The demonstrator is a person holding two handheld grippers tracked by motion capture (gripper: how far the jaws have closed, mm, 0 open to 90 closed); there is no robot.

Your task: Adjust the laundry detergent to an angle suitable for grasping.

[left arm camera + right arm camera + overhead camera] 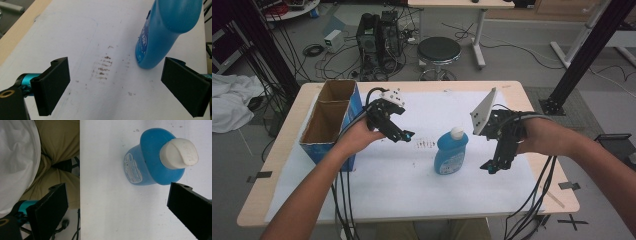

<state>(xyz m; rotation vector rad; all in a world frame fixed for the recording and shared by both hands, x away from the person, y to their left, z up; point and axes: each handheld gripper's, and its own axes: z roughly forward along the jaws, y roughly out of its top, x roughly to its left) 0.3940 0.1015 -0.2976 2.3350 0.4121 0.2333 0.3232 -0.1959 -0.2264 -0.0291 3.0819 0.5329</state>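
A blue bottle [451,154] with a white cap [456,132] stands upright on the white paper [382,185] that covers the table. My left gripper [406,136] hovers open to the bottle's left, above brown smudges [426,144]. My right gripper [491,168] hangs open just right of the bottle, pointing down. In the left gripper view the bottle [160,35] is at upper right beyond the wide-open left gripper [115,85]. The right gripper view looks down on the bottle [146,165] and its cap [178,152], past the open right gripper [117,207].
An open cardboard box with blue sides [332,122] stands at the table's left edge. Behind the table are a black stool [439,50], a computer tower [379,32] and floor cables. The person's lap [57,150] lies off the table's near edge.
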